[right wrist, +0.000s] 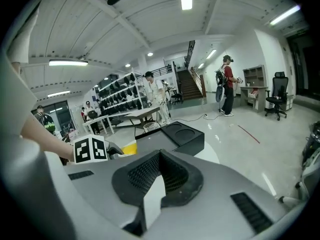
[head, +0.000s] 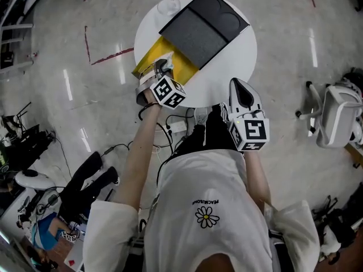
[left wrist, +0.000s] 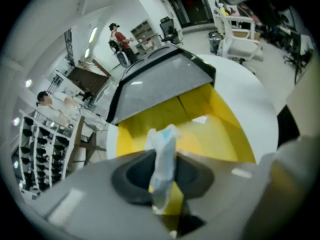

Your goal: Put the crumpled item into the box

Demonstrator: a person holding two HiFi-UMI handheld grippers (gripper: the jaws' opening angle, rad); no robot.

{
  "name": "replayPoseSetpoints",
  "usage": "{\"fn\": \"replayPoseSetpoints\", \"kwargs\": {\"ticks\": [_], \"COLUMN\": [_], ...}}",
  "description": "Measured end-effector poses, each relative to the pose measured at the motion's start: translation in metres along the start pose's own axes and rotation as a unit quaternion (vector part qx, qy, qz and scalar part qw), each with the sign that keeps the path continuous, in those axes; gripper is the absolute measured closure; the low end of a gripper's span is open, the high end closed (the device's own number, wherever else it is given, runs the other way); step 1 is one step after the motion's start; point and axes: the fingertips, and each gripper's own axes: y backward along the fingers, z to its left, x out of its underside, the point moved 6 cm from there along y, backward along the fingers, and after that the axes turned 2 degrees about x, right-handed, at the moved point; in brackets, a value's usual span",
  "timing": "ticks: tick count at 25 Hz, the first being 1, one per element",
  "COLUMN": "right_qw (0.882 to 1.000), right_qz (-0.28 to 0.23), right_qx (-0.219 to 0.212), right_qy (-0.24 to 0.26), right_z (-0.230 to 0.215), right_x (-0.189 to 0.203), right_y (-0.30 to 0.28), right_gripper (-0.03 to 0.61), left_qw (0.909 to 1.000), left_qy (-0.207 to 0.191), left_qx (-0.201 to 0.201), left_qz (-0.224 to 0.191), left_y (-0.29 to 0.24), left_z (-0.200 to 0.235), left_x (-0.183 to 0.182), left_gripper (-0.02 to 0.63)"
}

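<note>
Pinching a whitish, blue-tinged crumpled item [left wrist: 164, 149], the left gripper [head: 163, 68] hung over the yellow box [left wrist: 220, 119]. The right gripper [right wrist: 160, 159] sat pressed together.

Crumpled item [left wrist: 163, 151] thin translucent plastic; box [left wrist: 220, 119] smooth

Round white table [head: 235, 61] carries an open yellow box [head: 182, 69] with grey lid [head: 201, 27].

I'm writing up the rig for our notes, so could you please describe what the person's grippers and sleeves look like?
The left gripper and right gripper both have light grey bodies with black jaw pads. Each carries a white cube printed with black square markers. The person wears a white short-sleeved T-shirt with a small daisy print.
</note>
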Motion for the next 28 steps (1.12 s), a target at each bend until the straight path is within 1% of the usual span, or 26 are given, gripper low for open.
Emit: {"fn": "replayPoseSetpoints", "kwargs": {"ticks": [3, 6, 10, 13, 15, 17, 21, 25, 28], "right_qw": [1.000, 1.000, 1.000, 1.000, 1.000, 1.000, 1.000, 0.999, 0.998], "right_qz": [-0.002, -0.005, -0.004, -0.004, -0.005, -0.008, -0.017, -0.031, -0.042], "right_qx": [-0.002, -0.008, -0.012, -0.013, -0.014, -0.014, -0.015, -0.022, -0.029], "right_qy": [-0.006, -0.004, 0.001, 0.003, 0.002, 0.003, 0.008, 0.020, 0.030], "right_z": [0.000, 0.001, 0.001, 0.000, -0.001, 0.000, 0.005, 0.017, 0.026], "right_x": [-0.001, -0.003, -0.004, -0.004, -0.005, -0.007, -0.013, -0.023, -0.031], "right_y": [0.000, 0.001, 0.005, 0.011, 0.014, 0.016, 0.018, 0.024, 0.027], "right_gripper": [0.578, 0.578, 0.578, 0.578, 0.578, 0.578, 0.578, 0.578, 0.578], "left_qw": [0.9994, 0.9981, 0.9961, 0.9951, 0.9940, 0.9929, 0.9928, 0.9944, 0.9948], "left_qy": [0.008, 0.020, 0.029, 0.031, 0.036, 0.041, 0.046, 0.048, 0.058], "left_qx": [0.034, 0.058, 0.083, 0.093, 0.102, 0.112, 0.111, 0.091, 0.072], "left_qz": [-0.001, -0.002, 0.004, 0.010, 0.007, 0.003, -0.008, -0.022, -0.042], "left_y": [0.000, 0.002, 0.002, 0.006, 0.009, 0.013, 0.021, 0.032, 0.045], "left_z": [-0.003, -0.007, -0.013, -0.017, -0.019, -0.020, -0.016, -0.003, 0.015], "left_x": [-0.004, -0.006, -0.006, -0.005, -0.006, -0.008, -0.010, -0.012, -0.020], "left_gripper": [0.473, 0.439, 0.368, 0.349, 0.320, 0.311, 0.293, 0.291, 0.291]}}
